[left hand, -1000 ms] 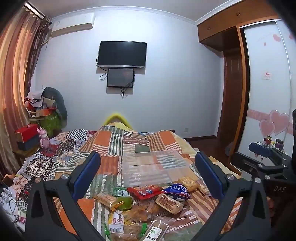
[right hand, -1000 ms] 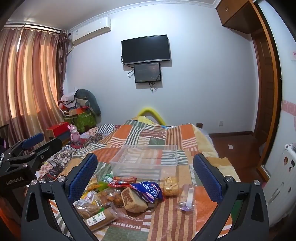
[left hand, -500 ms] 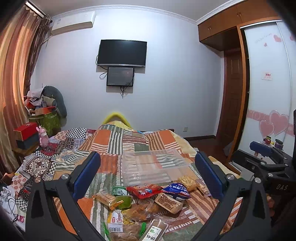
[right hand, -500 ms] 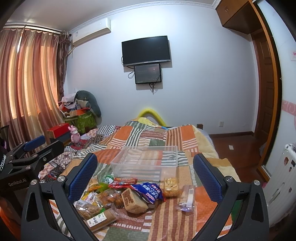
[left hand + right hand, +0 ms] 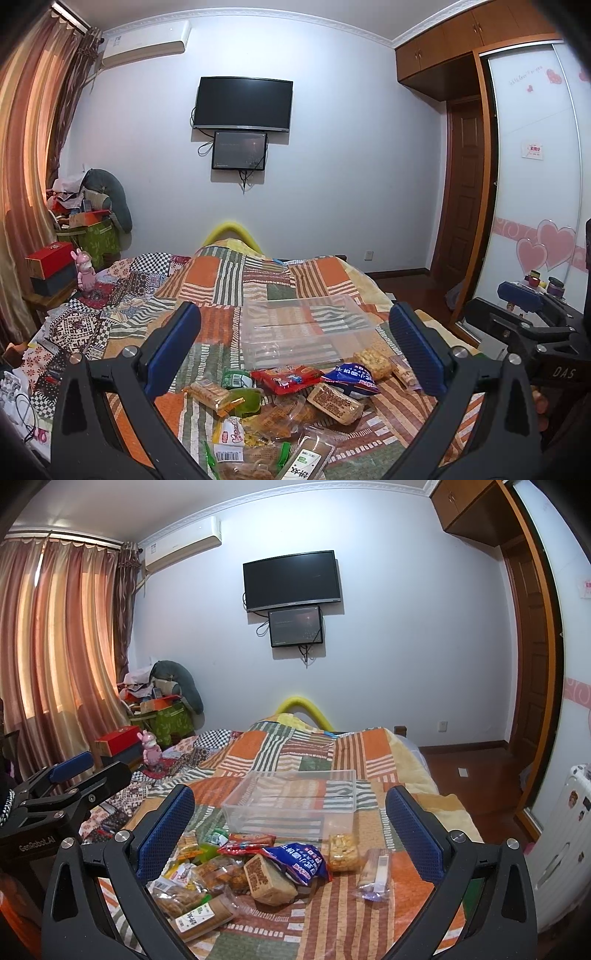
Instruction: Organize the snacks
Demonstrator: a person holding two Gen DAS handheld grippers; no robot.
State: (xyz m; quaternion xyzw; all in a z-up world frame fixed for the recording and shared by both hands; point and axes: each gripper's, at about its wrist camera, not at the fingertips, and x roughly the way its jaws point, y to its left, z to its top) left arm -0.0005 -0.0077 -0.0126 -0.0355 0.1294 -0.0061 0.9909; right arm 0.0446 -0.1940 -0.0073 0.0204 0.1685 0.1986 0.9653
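Both tools [image 5: 295, 347] [image 5: 290, 823] hover level, spread wide, above snacks [image 5: 258, 871].

Left gripper body [image 5: 37, 847]: "GenRobot.AI" in pale letters, seen from the right wrist view.
Right gripper body [image 5: 563, 373]: "DAS" (the rest is cut off by the frame edge).
Blue snack bag [image 5: 299, 860]: large white Chinese characters, too warped to read.
Brown bar packet [image 5: 306, 459]: green mark and dark Chinese characters on a white label.
White snack packet [image 5: 229, 441]: a barcode, digits too small to tell.
Wardrobe door sticker [image 5: 534, 150]: red print, unreadable.
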